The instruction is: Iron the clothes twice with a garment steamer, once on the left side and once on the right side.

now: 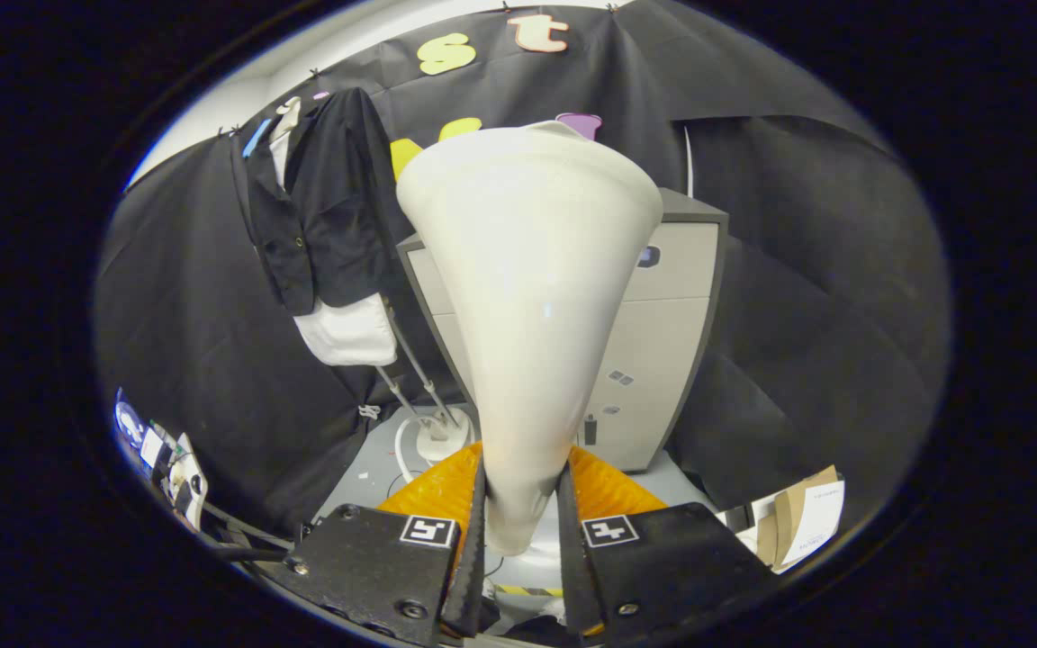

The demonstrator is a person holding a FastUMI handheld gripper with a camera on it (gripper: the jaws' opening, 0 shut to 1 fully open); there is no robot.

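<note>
Glossy white plastic: the steamer head [532, 297] is clamped at its narrow neck in the gripper [521, 513].

Both black fingers press on the slim lower end of the steamer head, which flares upward into a broad rounded nozzle beyond them; the hard, smooth shell looks stiff and fairly light but slippery, so the neck, where the taper wedges between the pads, seems the surest hold, and the wide top could lever it loose if it knocks against anything. Just behind the neck lies an orange ribbed piece [433, 486]. Farther out, up and to the left, the black jacket [329, 207] over a white shirt [347, 333] hangs soft and limp on a slanted stand [419, 378]. A grey cabinet [662, 333] stands close behind the head, its corner an edge to avoid; open room lies leftward toward the clothes.
</note>
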